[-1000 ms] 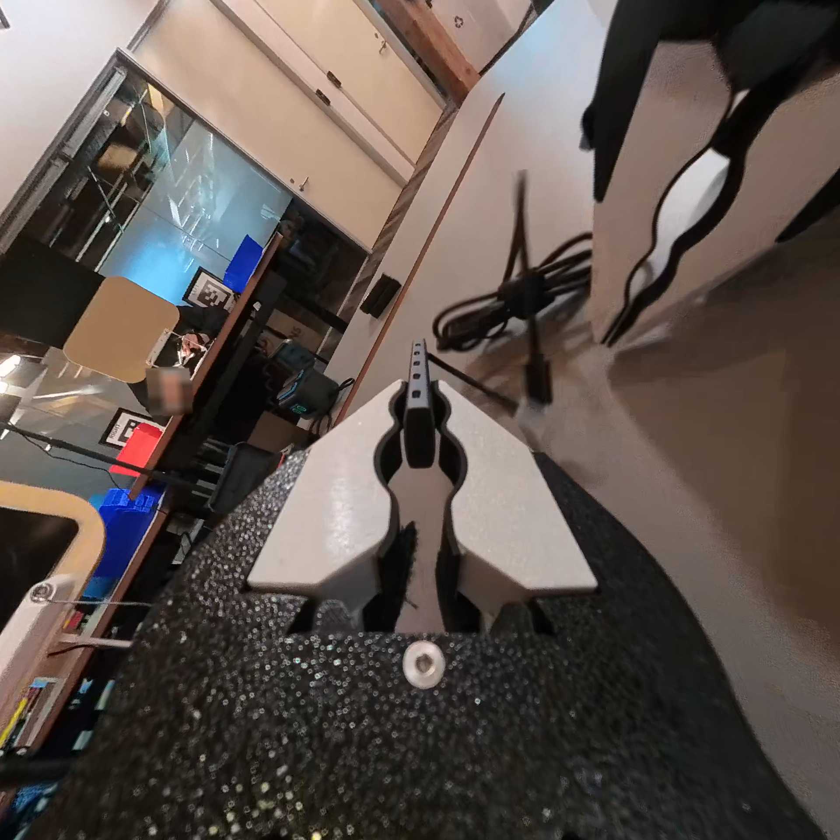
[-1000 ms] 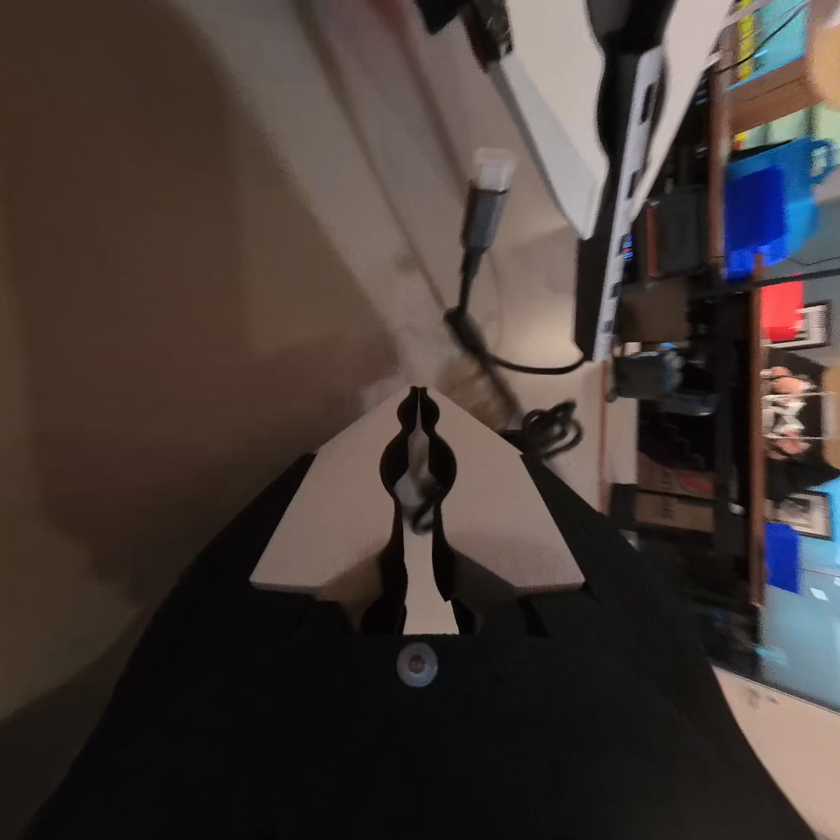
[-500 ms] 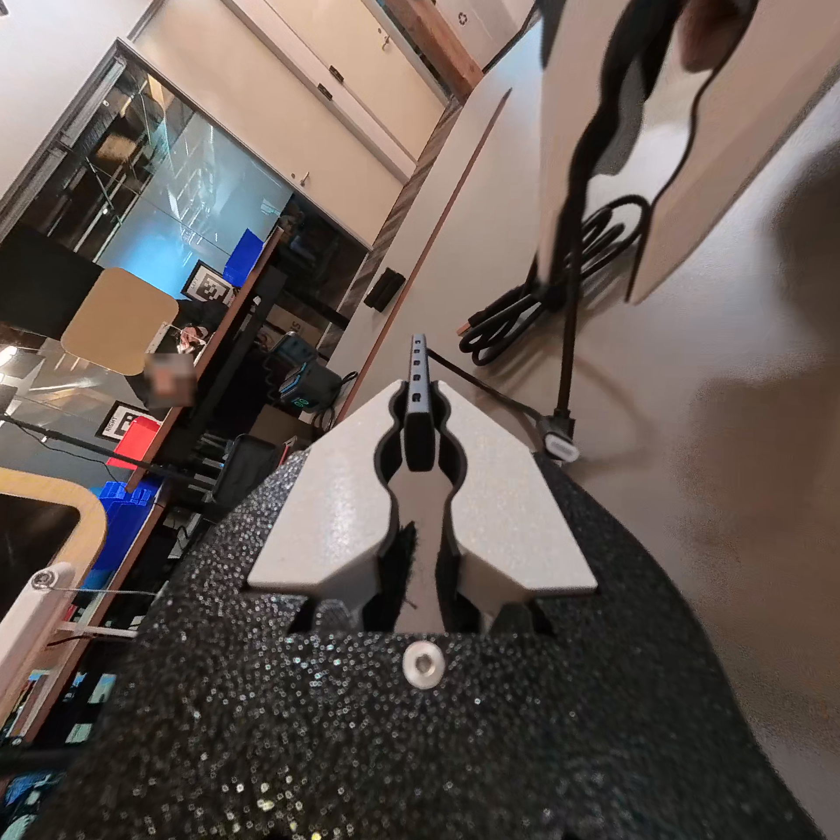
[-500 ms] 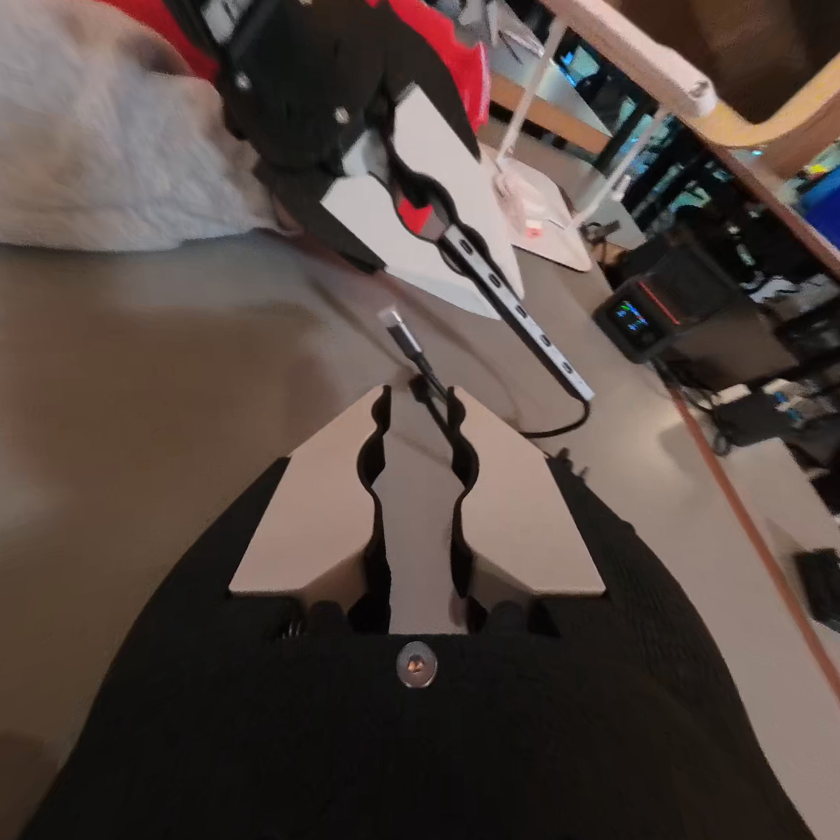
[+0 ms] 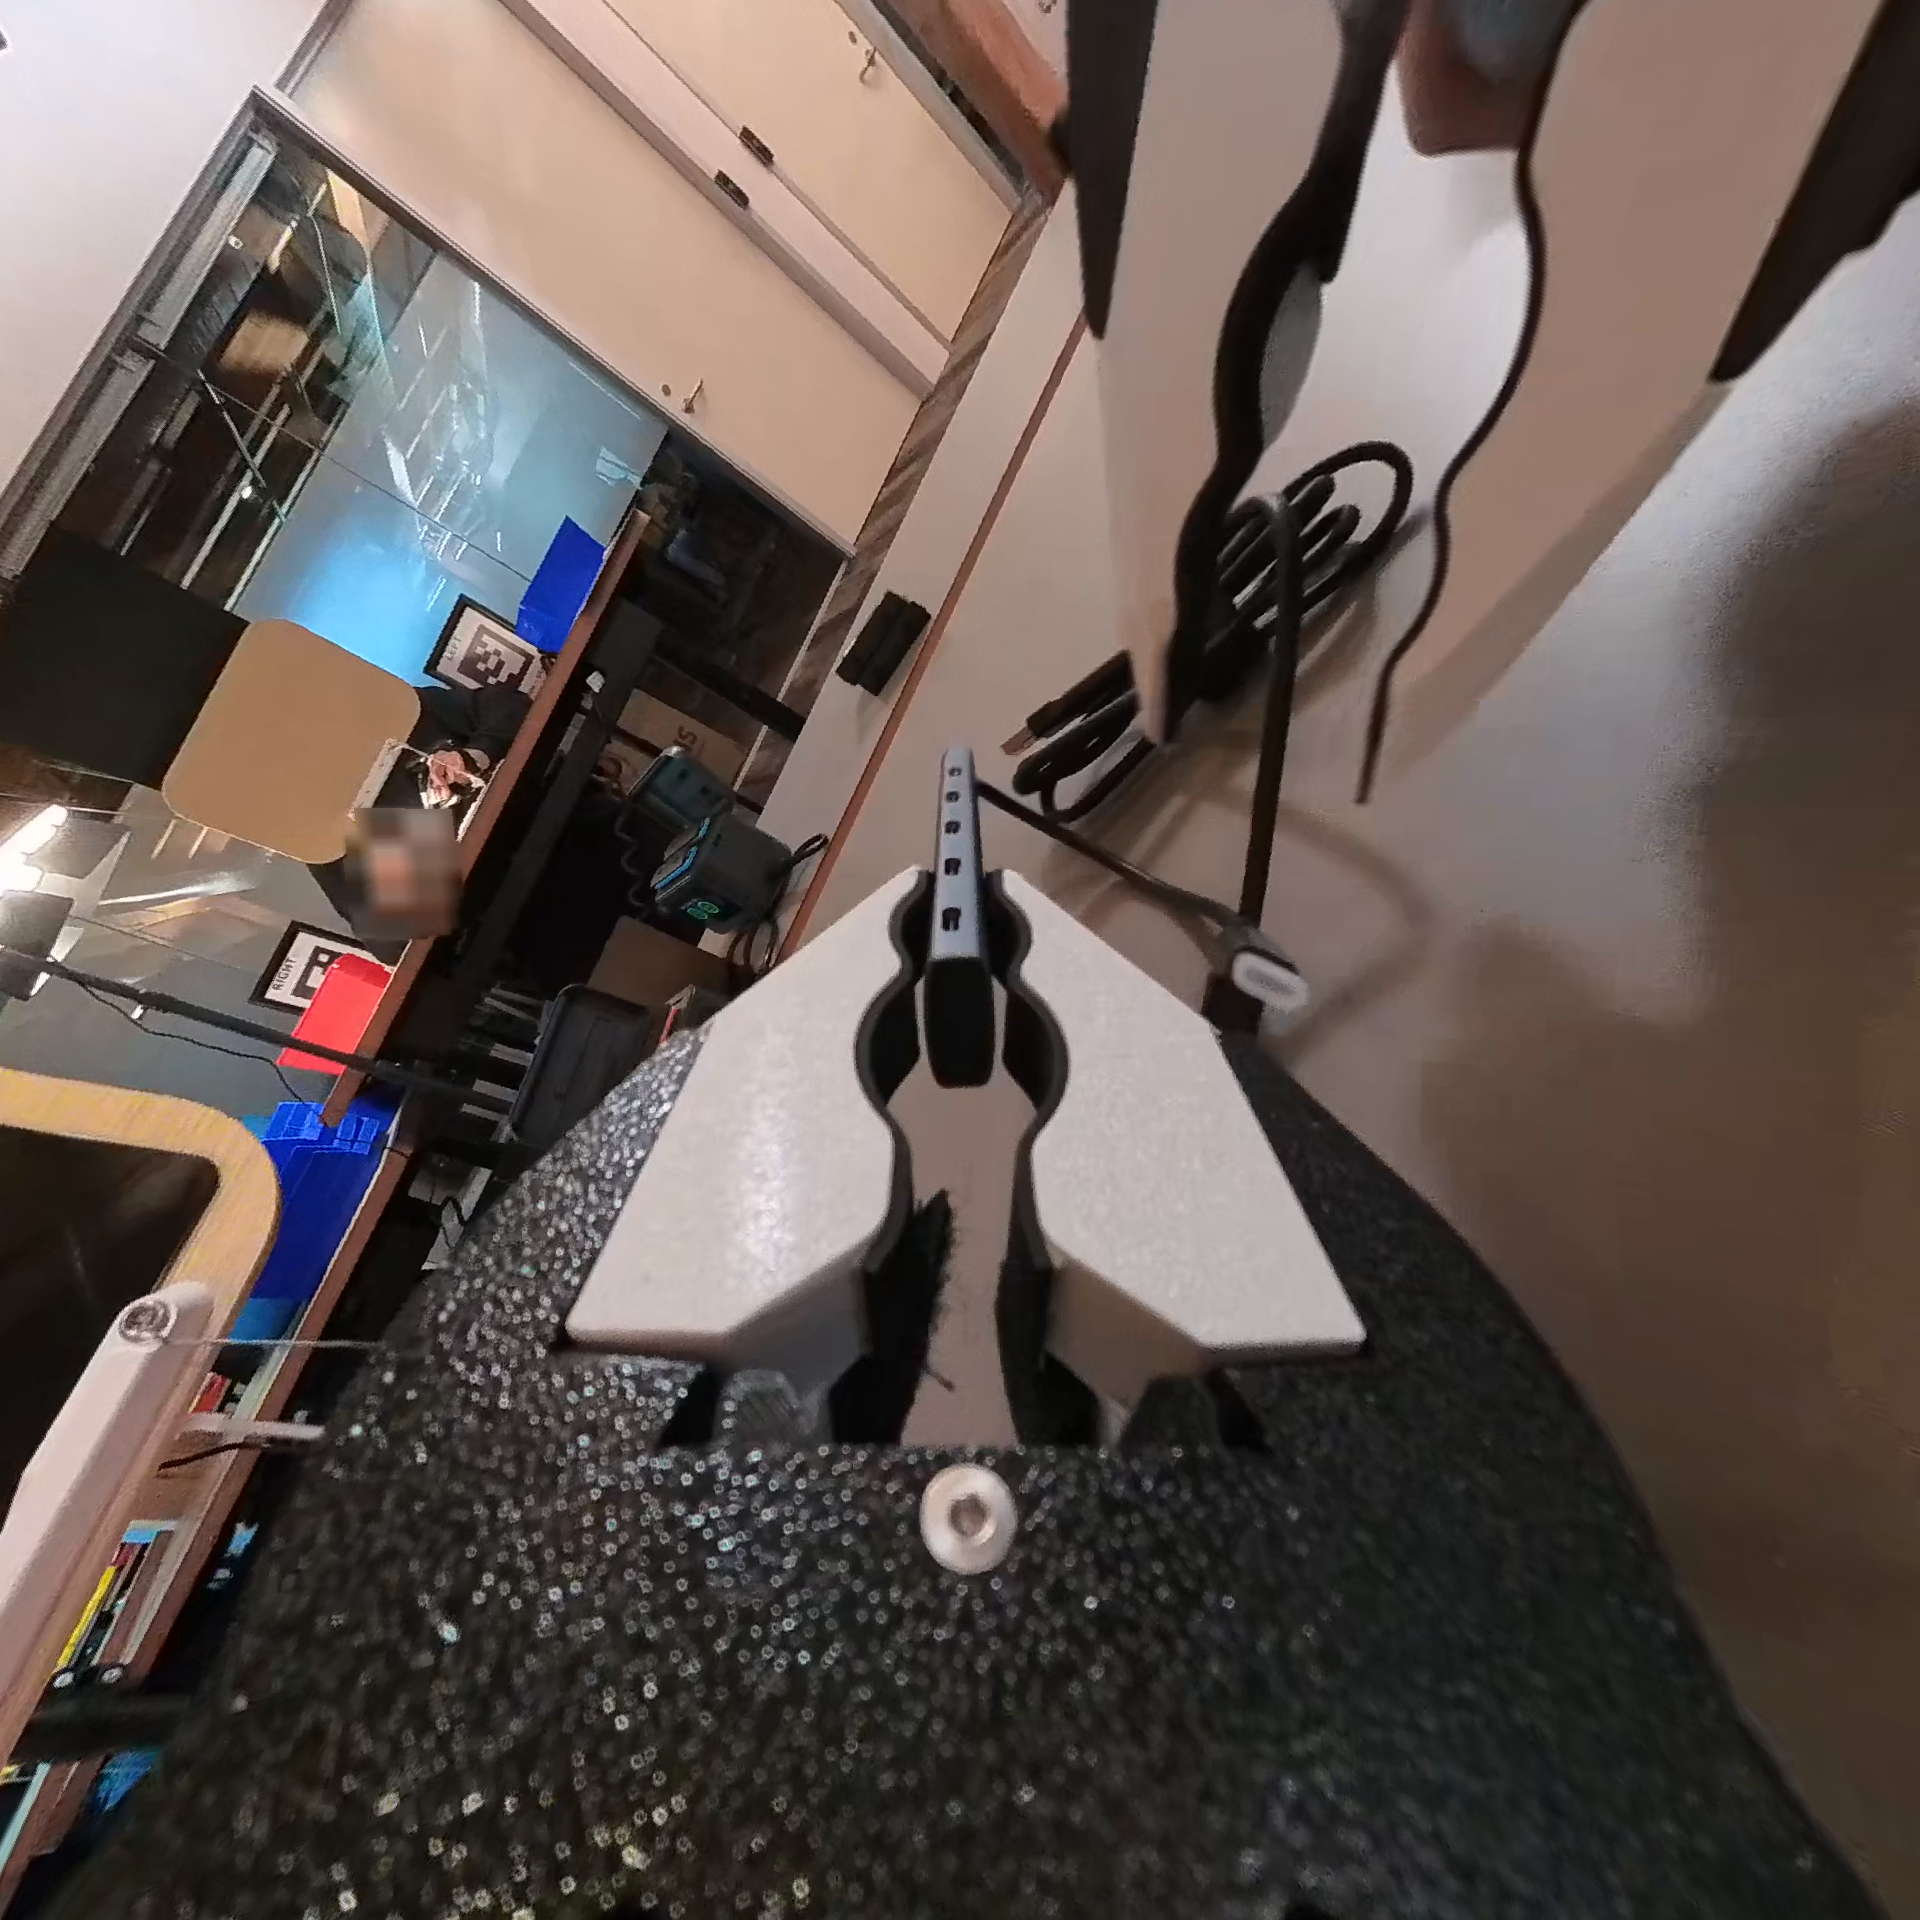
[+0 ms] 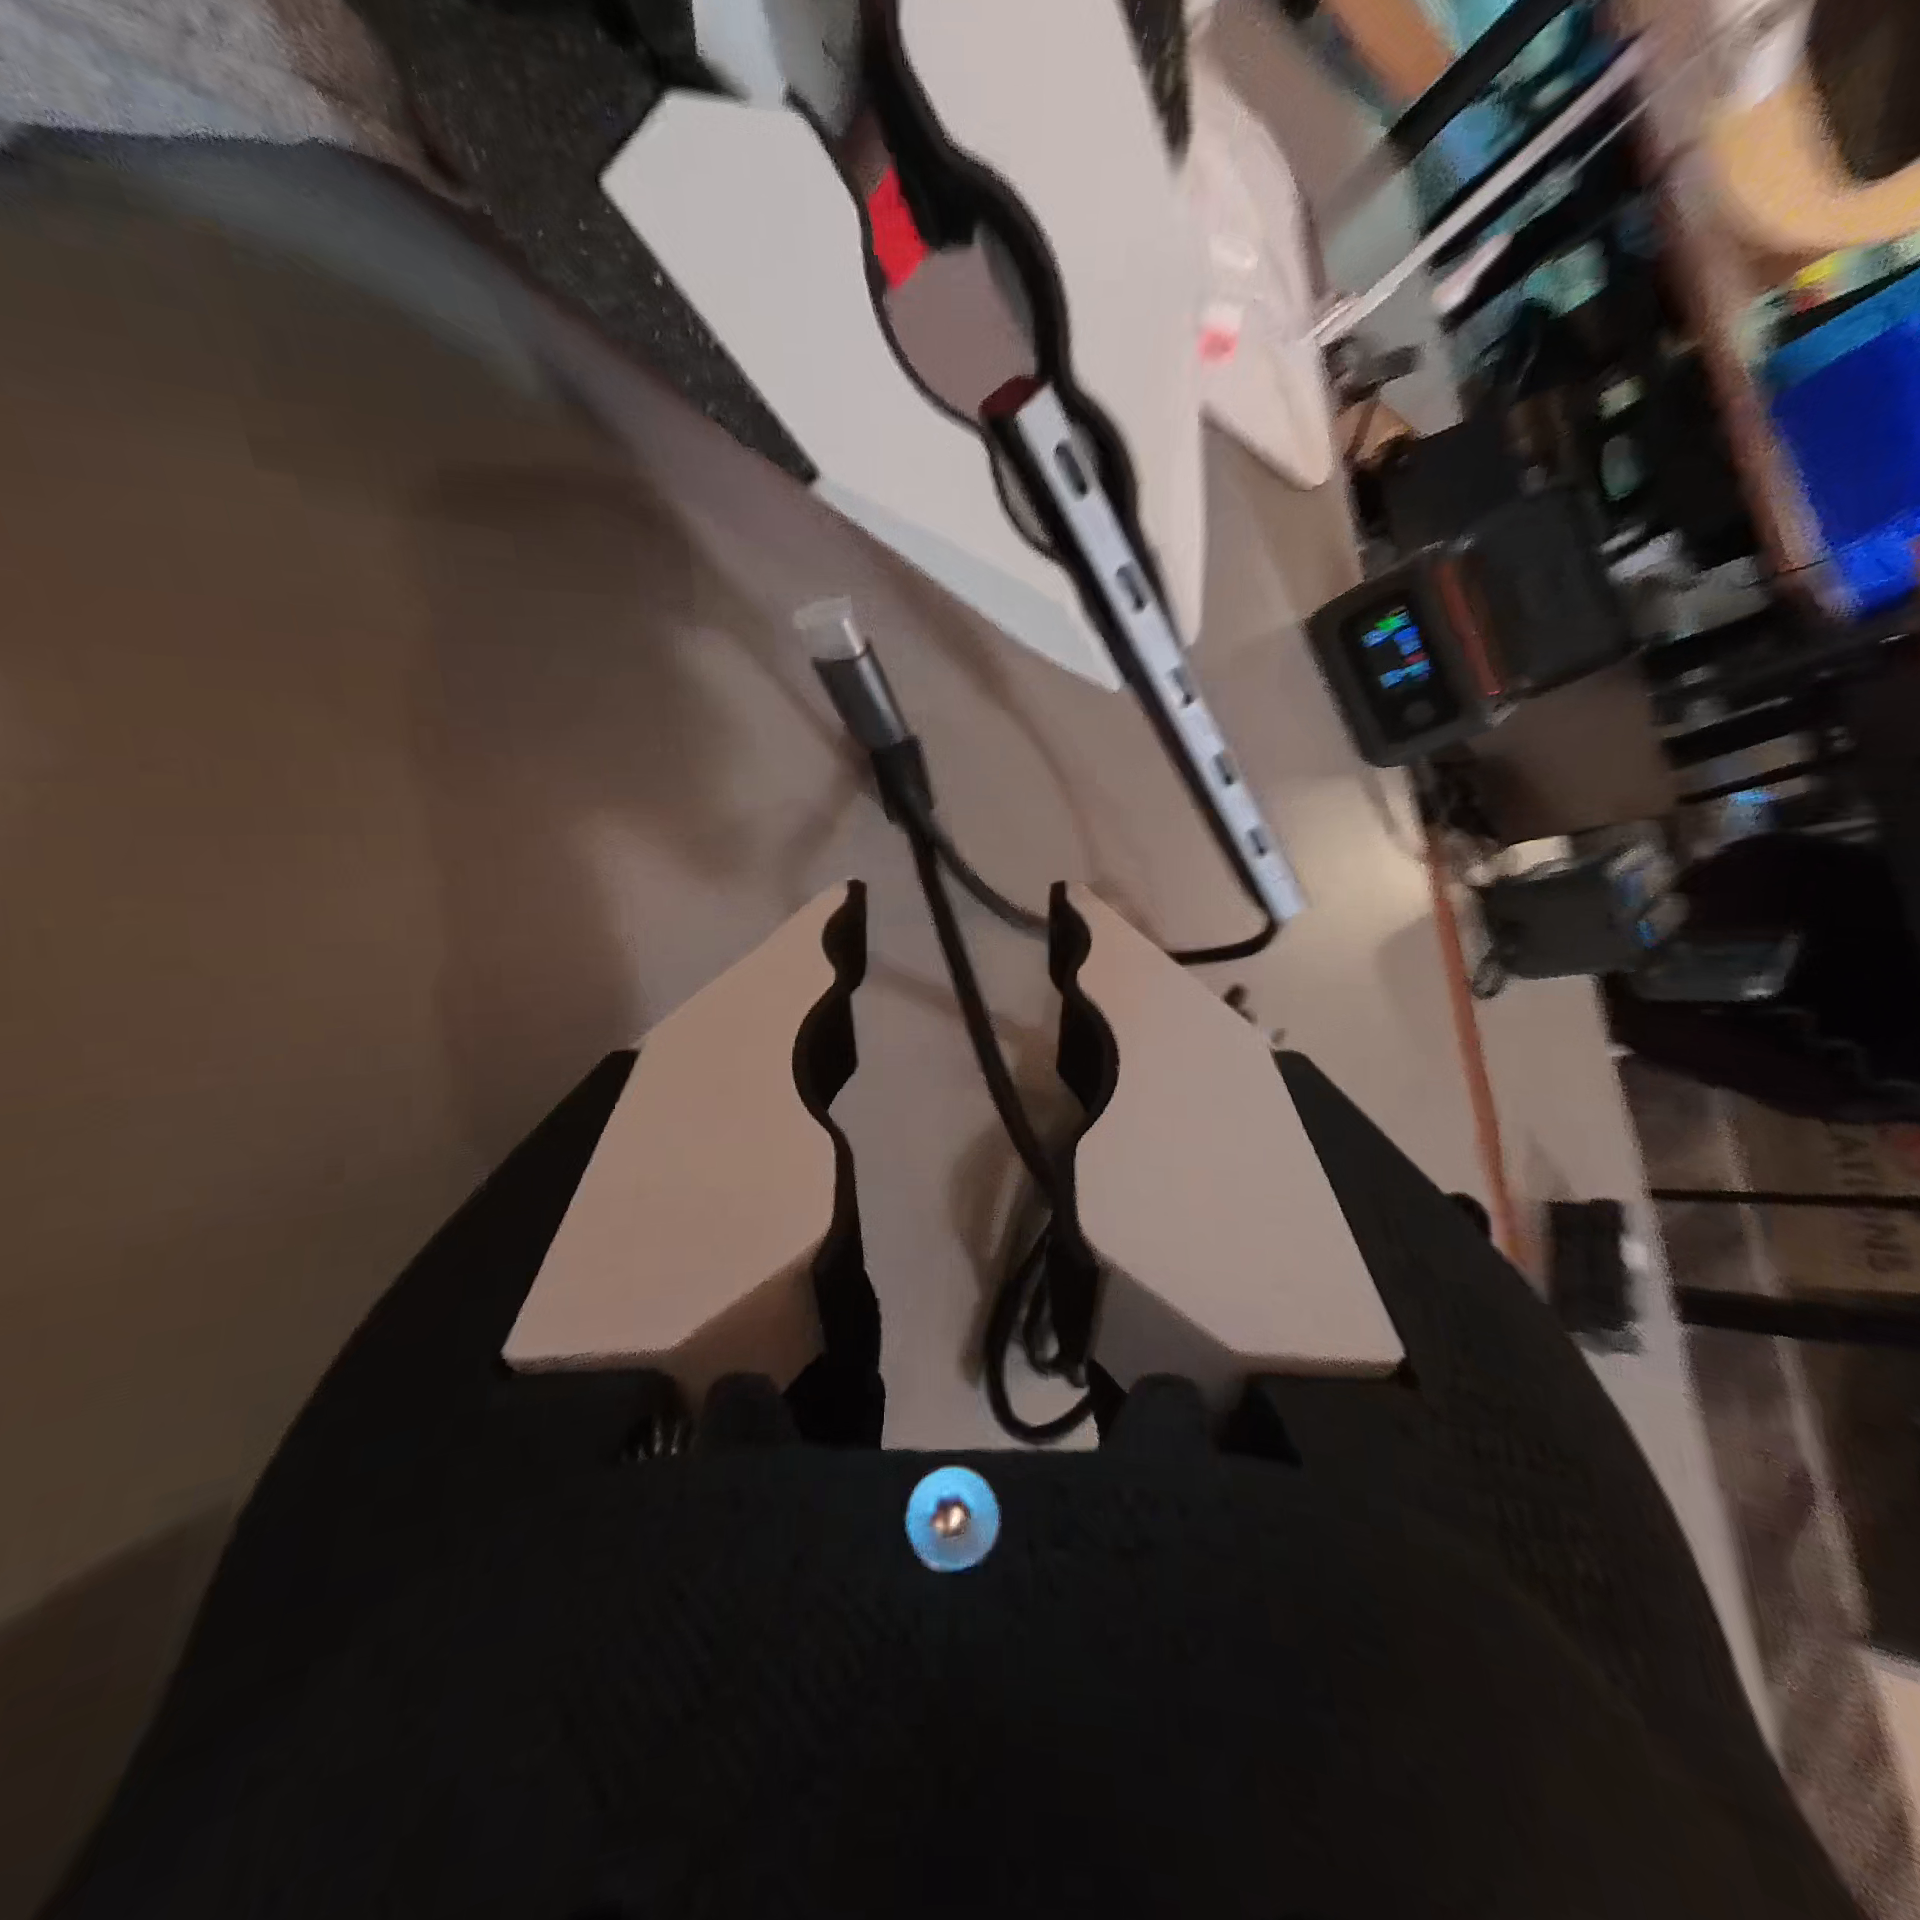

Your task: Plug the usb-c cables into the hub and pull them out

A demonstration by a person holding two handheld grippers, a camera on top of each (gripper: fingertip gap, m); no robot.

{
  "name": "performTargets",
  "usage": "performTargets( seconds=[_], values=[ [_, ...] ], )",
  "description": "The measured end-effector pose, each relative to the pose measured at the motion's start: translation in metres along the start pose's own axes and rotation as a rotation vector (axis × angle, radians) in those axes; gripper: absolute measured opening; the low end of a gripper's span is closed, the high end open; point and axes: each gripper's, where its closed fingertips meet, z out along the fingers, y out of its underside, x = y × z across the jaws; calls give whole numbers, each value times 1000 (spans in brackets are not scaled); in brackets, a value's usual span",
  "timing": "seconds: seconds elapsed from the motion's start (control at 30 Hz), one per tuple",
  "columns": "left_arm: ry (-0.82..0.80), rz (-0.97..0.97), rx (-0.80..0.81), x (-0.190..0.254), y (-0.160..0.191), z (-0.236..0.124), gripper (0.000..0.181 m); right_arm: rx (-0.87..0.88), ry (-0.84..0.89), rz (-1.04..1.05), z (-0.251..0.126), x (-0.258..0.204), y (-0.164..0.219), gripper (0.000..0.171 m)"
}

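We see no legible brand markings | left gripper (image 5: 961, 883) clamped on grey USB hub (image 5: 956, 831) above table (image 5: 1558, 935) | right gripper (image 6: 956, 904) spread apart, straddling loose USB-C cable (image 6: 862, 717) | coiled black cable (image 5: 1278, 561) behind.

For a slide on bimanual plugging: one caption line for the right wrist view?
Open right claw hovers over a loose cable plug while the left claw holds the hub.

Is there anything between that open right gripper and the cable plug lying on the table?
Nothing visible blocks it. The right gripper is open, and the cable plug lies on the table just ahead of its fingers, with only its own black cord running back between them. The hub, held in the left gripper, sits off to one side.
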Motion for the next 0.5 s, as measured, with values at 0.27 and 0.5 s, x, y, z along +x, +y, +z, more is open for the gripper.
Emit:
performTargets(
  seconds=[0.27, 0.5],
  values=[
    [-2, 22, 0, 1, -1, -1, 8, -181, -144, 43, 17, 5, 22, 30],
    [-23, 92, -52, -1, 9, -2, 9, -185, -78, 223, 15, 6, 23, 2]
  ],
)
